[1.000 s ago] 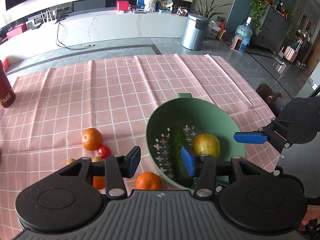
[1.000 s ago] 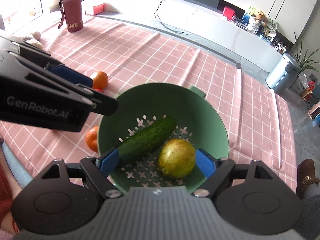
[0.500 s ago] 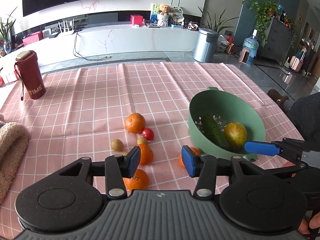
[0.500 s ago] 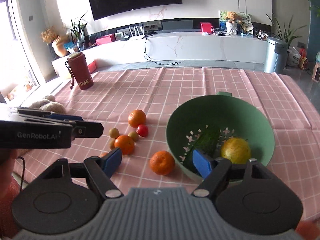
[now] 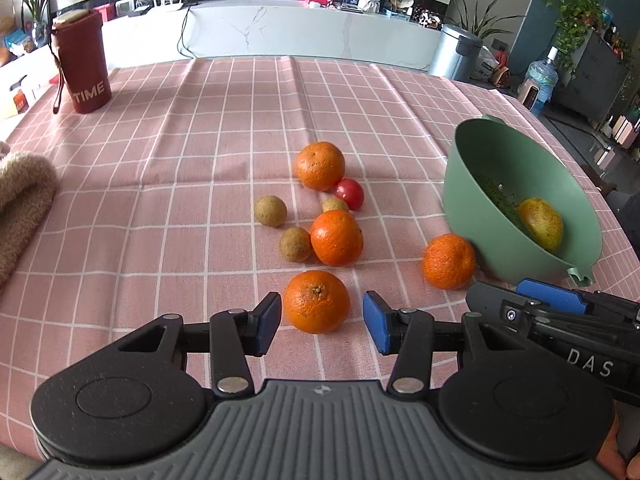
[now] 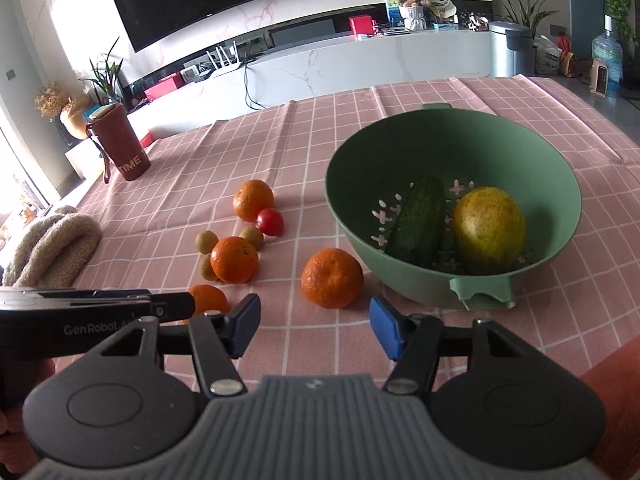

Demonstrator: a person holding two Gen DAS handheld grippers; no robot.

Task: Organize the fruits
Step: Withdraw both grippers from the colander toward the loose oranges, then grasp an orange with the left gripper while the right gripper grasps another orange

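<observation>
A green colander bowl (image 5: 520,168) (image 6: 352,184) holds a cucumber (image 6: 418,220) and a yellow pear (image 6: 488,230). Several oranges lie on the pink checked cloth beside it, with a red tomato (image 5: 349,194) and small brown fruits (image 5: 270,211). My left gripper (image 5: 320,322) is open, its blue pads on either side of the nearest orange (image 5: 317,301), not touching it. My right gripper (image 6: 314,326) is open and empty, just short of another orange (image 6: 331,278) beside the bowl.
A red TIME bottle (image 5: 82,66) stands at the far left of the cloth. A beige fluffy cloth (image 5: 20,204) lies at the left edge. The right gripper's fingers (image 5: 548,300) reach in at the lower right of the left wrist view.
Both grippers have pulled back from over the bowl and dropped low toward the table's front. The left gripper has moved left, and now the nearest orange sits between its pads.
</observation>
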